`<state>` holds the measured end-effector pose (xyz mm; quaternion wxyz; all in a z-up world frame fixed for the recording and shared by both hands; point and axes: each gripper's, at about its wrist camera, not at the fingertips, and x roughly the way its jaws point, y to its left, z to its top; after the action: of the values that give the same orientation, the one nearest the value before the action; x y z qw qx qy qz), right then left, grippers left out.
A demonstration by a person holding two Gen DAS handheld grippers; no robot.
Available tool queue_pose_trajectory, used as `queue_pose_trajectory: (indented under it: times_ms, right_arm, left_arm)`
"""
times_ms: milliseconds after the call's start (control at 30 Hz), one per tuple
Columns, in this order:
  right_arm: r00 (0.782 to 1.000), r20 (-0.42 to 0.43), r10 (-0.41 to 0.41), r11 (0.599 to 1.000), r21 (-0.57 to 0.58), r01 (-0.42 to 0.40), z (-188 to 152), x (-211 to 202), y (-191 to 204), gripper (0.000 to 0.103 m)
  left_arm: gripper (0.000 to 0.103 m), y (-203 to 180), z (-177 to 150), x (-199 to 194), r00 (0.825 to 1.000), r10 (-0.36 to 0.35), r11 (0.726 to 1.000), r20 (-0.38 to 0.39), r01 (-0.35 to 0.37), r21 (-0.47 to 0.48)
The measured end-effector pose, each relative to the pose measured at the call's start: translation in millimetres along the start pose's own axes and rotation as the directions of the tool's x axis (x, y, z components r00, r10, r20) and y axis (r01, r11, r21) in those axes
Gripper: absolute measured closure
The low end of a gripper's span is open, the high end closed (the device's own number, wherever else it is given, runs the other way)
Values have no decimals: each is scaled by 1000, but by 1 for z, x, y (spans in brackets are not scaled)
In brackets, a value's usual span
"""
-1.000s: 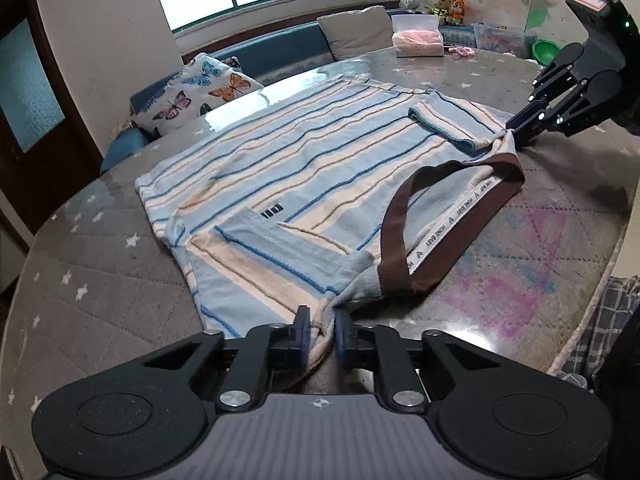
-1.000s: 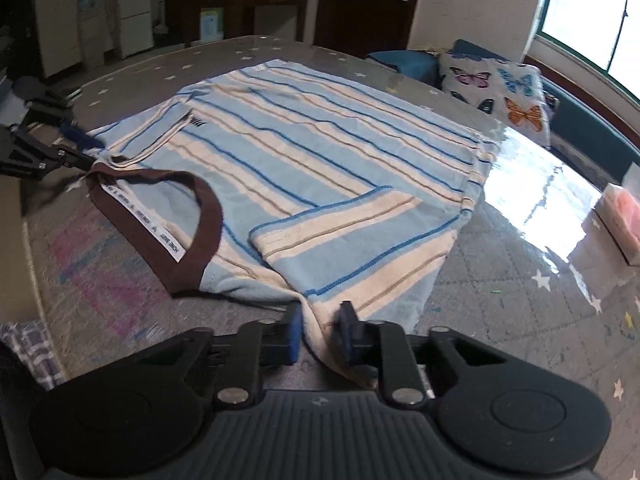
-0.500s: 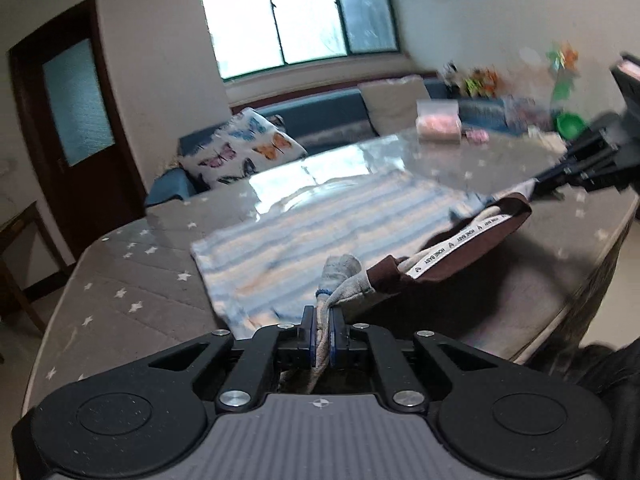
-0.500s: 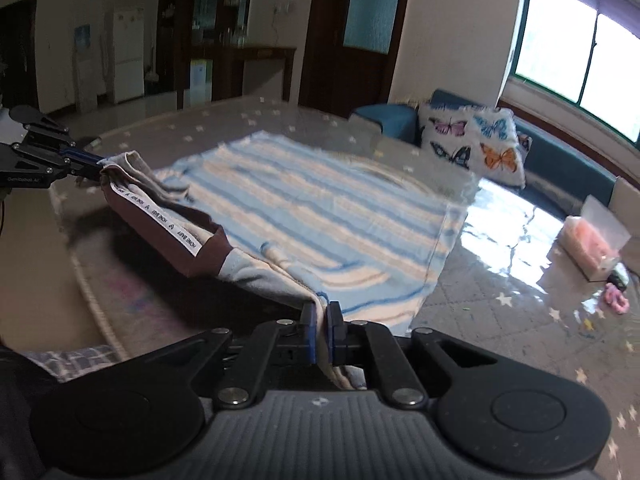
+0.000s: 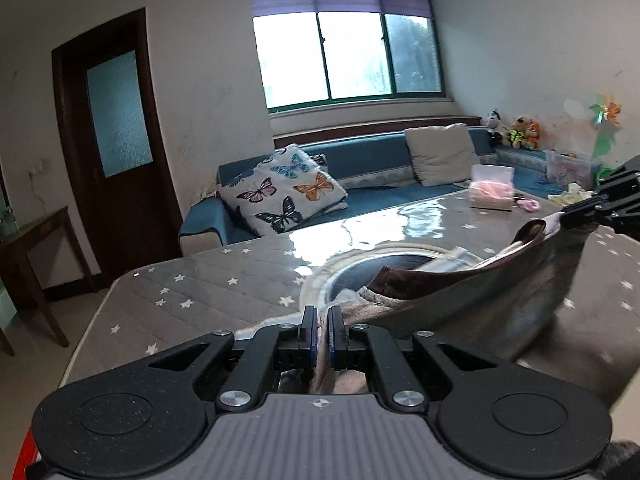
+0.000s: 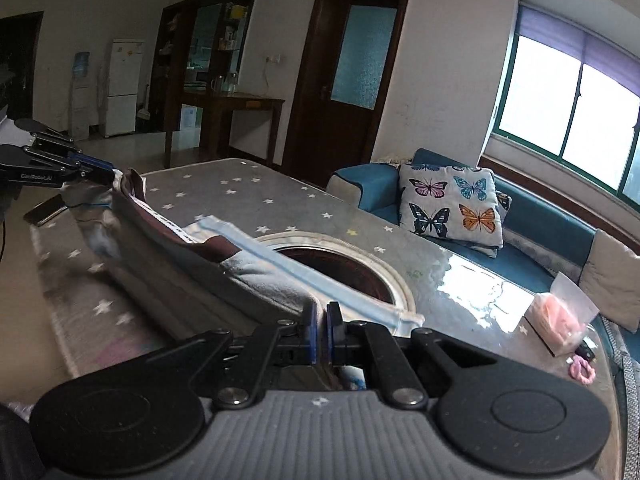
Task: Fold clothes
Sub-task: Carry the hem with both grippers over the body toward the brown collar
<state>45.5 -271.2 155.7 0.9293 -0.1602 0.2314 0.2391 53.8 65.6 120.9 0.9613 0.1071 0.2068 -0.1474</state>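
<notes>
The striped shirt (image 5: 472,300) with a brown collar (image 5: 432,276) hangs in the air above the table, stretched between both grippers. My left gripper (image 5: 322,334) is shut on one shoulder of it. My right gripper (image 6: 320,330) is shut on the other shoulder; the shirt (image 6: 248,268) sags away from it toward the left gripper (image 6: 100,172) at the far left. In the left wrist view the right gripper (image 5: 572,214) shows at the far right edge, pinching the cloth. The shirt's lower part is hidden below the grippers.
The grey star-patterned table (image 5: 192,288) has a glossy round inset (image 6: 332,256) in its middle. A clear bag of pink things (image 5: 492,192) and a pink hair tie (image 6: 580,368) lie at its far side. A blue sofa with a butterfly pillow (image 5: 280,196) stands behind.
Both grippers closed on the shirt's shoulders and lifted it off the table. The shirt, flat a second ago, now hangs between them.
</notes>
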Motion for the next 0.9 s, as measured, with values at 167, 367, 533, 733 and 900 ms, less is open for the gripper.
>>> queue_pose_trajectory:
  times_ms: [167, 367, 533, 733, 900]
  right_arm:
    - [1000, -31, 1, 1000, -3, -1, 19, 54, -23, 99]
    - [994, -112, 17, 999, 37, -13, 34, 131, -51, 99]
    - [982, -188, 21, 997, 74, -7, 25, 191, -62, 99]
    - [973, -230, 18, 992, 122, 10, 8, 237, -71, 99]
    - [969, -248, 11, 987, 160, 30, -1, 257, -73, 99]
  left_arm:
    - [97, 26, 15, 60, 998, 5, 1000, -57, -6, -19]
    - [97, 48, 21, 133, 989, -1, 1000, -150, -2, -17]
    - [97, 59, 9, 187, 970, -2, 1000, -242, -3, -18]
    - [97, 65, -8, 224, 955, 4, 999, -297, -15, -34]
    - [97, 68, -13, 243, 945, 52, 998, -324, -61, -18]
